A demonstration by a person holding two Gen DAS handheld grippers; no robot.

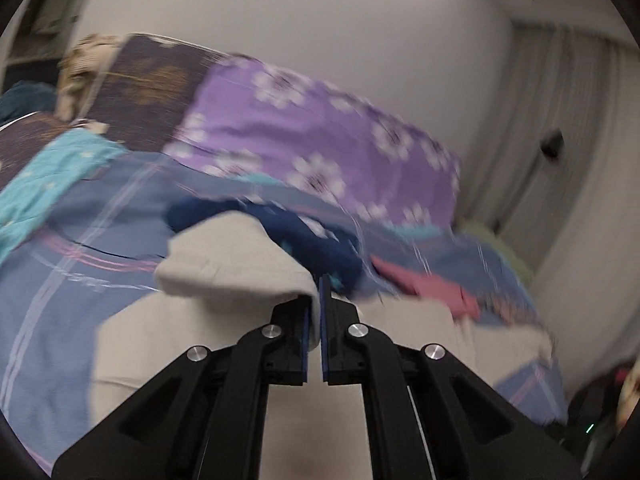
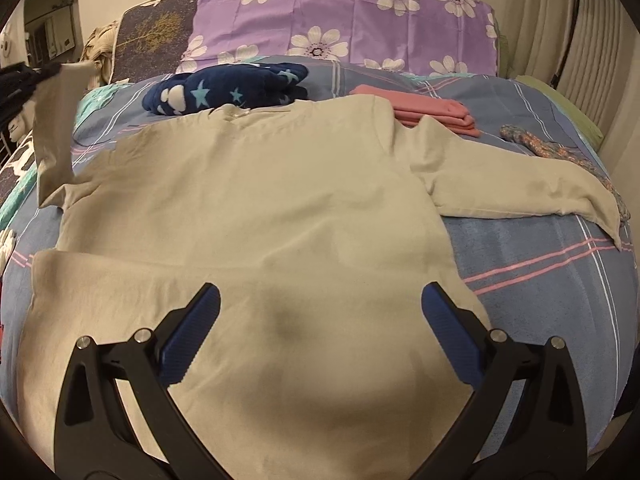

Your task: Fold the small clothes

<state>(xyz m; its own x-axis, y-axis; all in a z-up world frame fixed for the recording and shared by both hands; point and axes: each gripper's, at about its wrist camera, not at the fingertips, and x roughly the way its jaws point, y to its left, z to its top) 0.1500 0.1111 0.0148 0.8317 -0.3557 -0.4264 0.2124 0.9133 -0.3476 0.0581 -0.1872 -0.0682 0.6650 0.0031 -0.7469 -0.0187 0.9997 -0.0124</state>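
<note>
You have a beige long-sleeved top point(image 2: 260, 208) spread flat on the bed point(image 2: 552, 280), its neck toward the purple flowered pillow point(image 2: 344, 12) and its hem nearest you. Your left gripper point(image 1: 316, 312) is pinched tight on the end of one sleeve point(image 1: 236, 260), and in the right wrist view that sleeve point(image 2: 54, 136) hangs lifted above the bedcover at the far left edge. Your right gripper point(image 2: 320, 312) hovers over the lower body of the top with its jaws spread wide and nothing between them. The other sleeve point(image 2: 520, 188) lies stretched out to the side on the checked cover. This looks like the opening fold: bringing the first sleeve in across the chest. Next you likely need to carry the held cuff over the body and lay it down smoothly, and the free gripper could press the cloth so the body does not drag. A folded pink garment point(image 2: 432, 114) and a dark blue starred one point(image 2: 228, 90) sit just behind the collar, so keep the sleeve clear of them.
</note>
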